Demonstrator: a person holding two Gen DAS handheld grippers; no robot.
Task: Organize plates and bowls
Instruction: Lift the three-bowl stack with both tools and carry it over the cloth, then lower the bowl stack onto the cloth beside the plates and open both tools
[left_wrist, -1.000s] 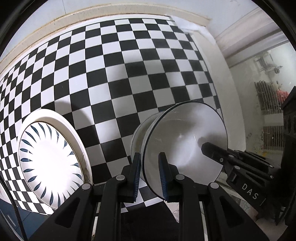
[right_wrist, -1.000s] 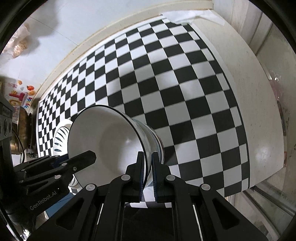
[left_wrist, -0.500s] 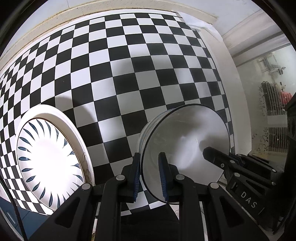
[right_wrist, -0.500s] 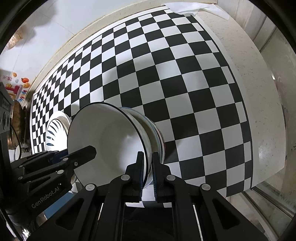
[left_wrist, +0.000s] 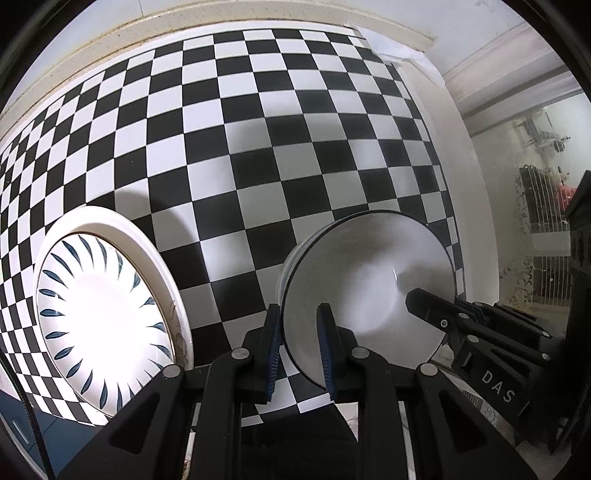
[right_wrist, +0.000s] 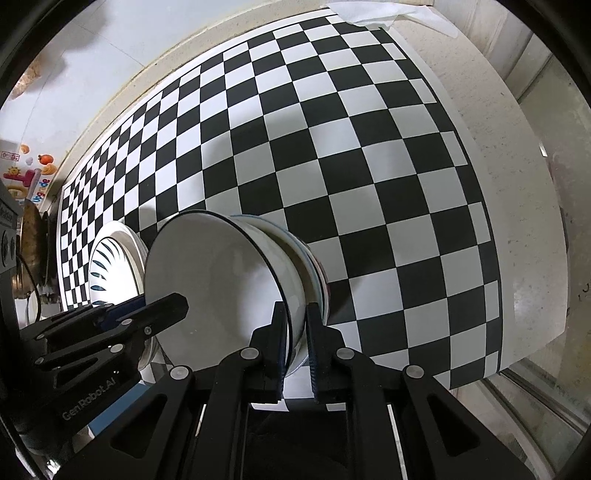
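Note:
A white bowl with a thin dark rim sits on a stack of bowls on the checkered cloth; it also shows in the right wrist view. My left gripper is shut on its rim, one finger inside, one outside. My right gripper is shut on the opposite rim; its fingers reach into the bowl in the left wrist view. A white plate with blue leaf marks lies to the left, also visible in the right wrist view.
The black-and-white checkered cloth covers a pale counter. A wall runs along the far edge. A glass panel stands at the right. Colourful stickers and a dark pan show at far left.
Both grippers have drawn back and up from the cloth while still on the bowl. The bowl looks smaller and more of the stack under it shows.

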